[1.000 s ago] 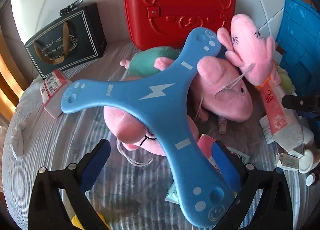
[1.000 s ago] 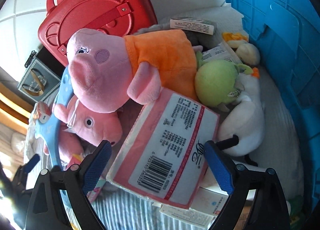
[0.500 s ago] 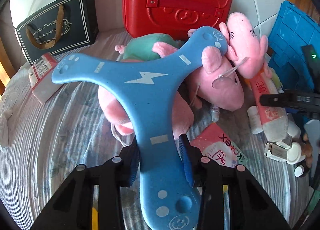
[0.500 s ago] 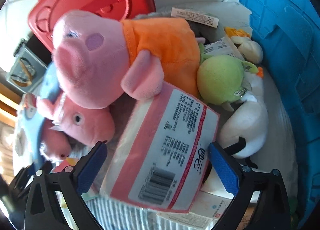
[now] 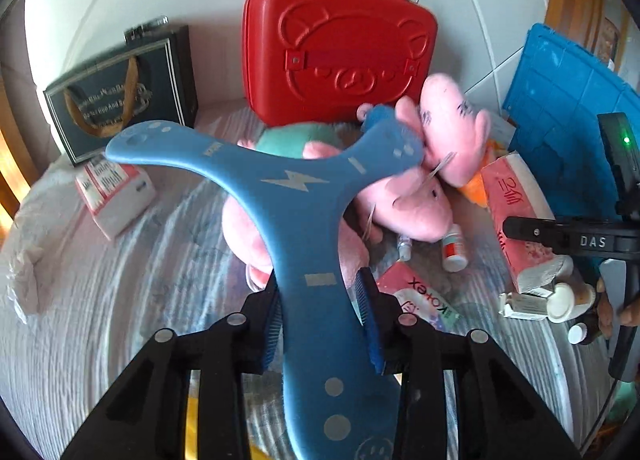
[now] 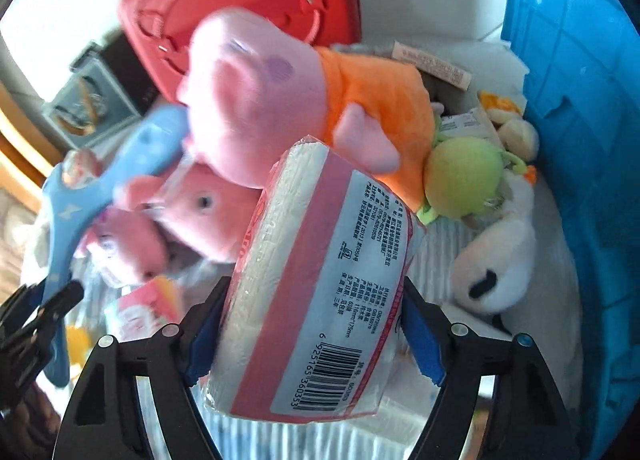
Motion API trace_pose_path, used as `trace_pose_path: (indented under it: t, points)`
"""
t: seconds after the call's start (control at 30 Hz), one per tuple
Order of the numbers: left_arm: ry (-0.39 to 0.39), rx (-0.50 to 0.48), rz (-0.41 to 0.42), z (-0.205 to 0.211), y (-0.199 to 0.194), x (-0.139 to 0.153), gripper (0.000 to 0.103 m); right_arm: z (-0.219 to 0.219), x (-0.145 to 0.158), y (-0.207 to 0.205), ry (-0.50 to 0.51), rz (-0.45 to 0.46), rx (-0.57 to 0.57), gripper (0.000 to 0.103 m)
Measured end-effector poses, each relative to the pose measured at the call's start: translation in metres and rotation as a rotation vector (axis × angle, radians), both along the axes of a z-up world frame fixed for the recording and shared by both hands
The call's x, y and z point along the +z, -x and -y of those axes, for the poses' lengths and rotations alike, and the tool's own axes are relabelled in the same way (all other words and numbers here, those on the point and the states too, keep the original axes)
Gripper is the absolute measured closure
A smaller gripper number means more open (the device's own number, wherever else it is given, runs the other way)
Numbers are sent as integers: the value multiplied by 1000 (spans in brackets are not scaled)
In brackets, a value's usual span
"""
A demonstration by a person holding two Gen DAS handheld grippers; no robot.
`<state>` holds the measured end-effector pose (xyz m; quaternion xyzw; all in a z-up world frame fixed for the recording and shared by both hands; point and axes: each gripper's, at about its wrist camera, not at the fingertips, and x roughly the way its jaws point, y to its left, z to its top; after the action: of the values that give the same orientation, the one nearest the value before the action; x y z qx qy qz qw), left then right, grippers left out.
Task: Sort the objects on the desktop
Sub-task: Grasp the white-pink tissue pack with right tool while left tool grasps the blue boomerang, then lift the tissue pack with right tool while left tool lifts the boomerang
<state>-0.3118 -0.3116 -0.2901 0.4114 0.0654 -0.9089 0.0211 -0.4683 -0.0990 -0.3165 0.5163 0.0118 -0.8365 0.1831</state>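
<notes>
Now: left gripper (image 5: 320, 316) clamps 1 arm of the blue 3-armed foam boomerang (image 5: 296, 196), apparently raised above pink plush pigs (image 5: 404, 204). Right gripper (image 6: 316, 324) squeezes the pink-and-white plastic-wrapped tissue pack (image 6: 320, 280), near the blue plastic crate (image 6: 580, 140).

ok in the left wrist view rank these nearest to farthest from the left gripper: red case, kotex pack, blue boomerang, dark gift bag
1. blue boomerang, clamped in the left gripper.
2. kotex pack, just right of the fingers.
3. red case at the back centre, and dark gift bag at the back left: too close to call.
</notes>
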Motion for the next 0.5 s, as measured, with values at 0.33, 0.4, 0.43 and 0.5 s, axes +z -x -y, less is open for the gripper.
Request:
trace_pose_path:
  t: [0.33, 0.4, 0.43, 0.5]
  points:
    - [52, -38, -51, -9, -35, 38, 81, -8, 88, -59, 49, -199, 81, 24]
    - [48, -54, -28, -11, -39, 30, 81, -10, 97, -69, 63, -213, 88, 24]
    - [52, -75, 0, -13, -40, 22, 81, -11, 102, -76, 69, -219, 90, 24]
    - [47, -103, 37, -15, -44, 7, 81, -15, 108, -86, 89, -229, 84, 24]
